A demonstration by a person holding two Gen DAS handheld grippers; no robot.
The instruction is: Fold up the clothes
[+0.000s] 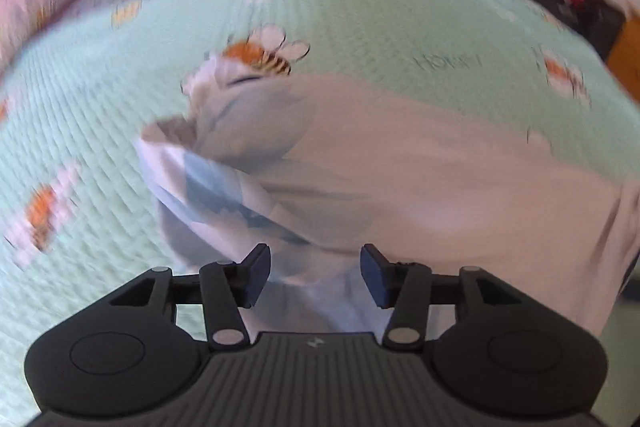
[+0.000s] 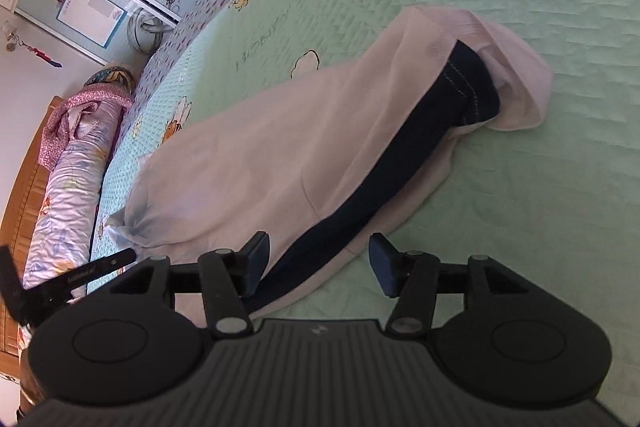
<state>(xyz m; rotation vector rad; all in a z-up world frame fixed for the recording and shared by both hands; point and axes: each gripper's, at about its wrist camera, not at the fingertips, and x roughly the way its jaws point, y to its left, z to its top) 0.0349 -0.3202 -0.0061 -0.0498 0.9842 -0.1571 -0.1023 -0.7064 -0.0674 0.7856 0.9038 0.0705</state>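
Garment [image 2: 280, 147] lying folded lengthwise on green bee-print bedspread [image 2: 520, 187].
Pale fabric with dark navy stitched panel [image 2: 400, 163]. Left hand-held gripper [image 1: 315, 277] and right hand-held gripper [image 2: 320, 265]: jaws apart, gripping nothing, above garment's near end.

Thin matt cloth garment [image 2: 280, 147] on quilted bedspread [image 2: 520, 187].

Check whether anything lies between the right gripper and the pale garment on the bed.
Nothing visible does. The right gripper hangs directly over the near end of the pale garment, jaws open, with only the garment's own dark stripe running beneath them on the green bedspread.
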